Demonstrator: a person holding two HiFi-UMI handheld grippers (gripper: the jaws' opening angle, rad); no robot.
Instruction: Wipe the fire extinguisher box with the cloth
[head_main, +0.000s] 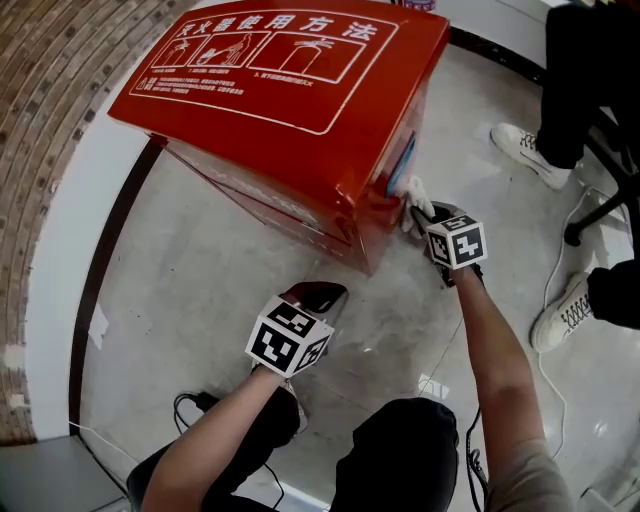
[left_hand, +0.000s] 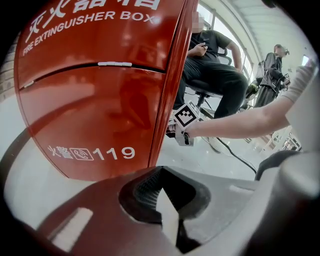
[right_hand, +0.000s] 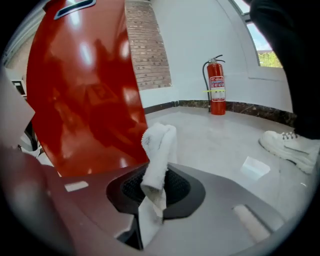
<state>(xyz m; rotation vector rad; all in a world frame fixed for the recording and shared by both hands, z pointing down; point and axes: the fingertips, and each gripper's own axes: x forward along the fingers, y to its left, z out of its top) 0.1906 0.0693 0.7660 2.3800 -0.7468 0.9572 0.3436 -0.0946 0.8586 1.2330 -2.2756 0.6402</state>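
Brick wall (head_main: 50, 90): far left in the head view; a white strip and a dark baseboard run between it and the grey floor (head_main: 200, 290)
Fire extinguisher box (head_main: 290, 90): red, standing on the floor by the wall; white instruction pictures on its top; the left gripper view shows its front (left_hand: 95, 90) with "119" printed low
Left gripper (head_main: 322, 292): low, near the box's front corner and not touching it; jaws pressed together (left_hand: 169, 220) with nothing between them
Right gripper (head_main: 428, 215): at the box's right side; jaws pinching the cloth (right_hand: 150, 200)
Cloth (head_main: 413, 197): white, folded, its free end standing up out of the jaws (right_hand: 157, 150); against the box's glossy right face (right_hand: 85, 85)
Extinguisher (right_hand: 216, 85): red, upright by the white wall, well apart from the box
Shoes: two white ones (head_main: 525, 150) (head_main: 562, 312) on the floor at the right
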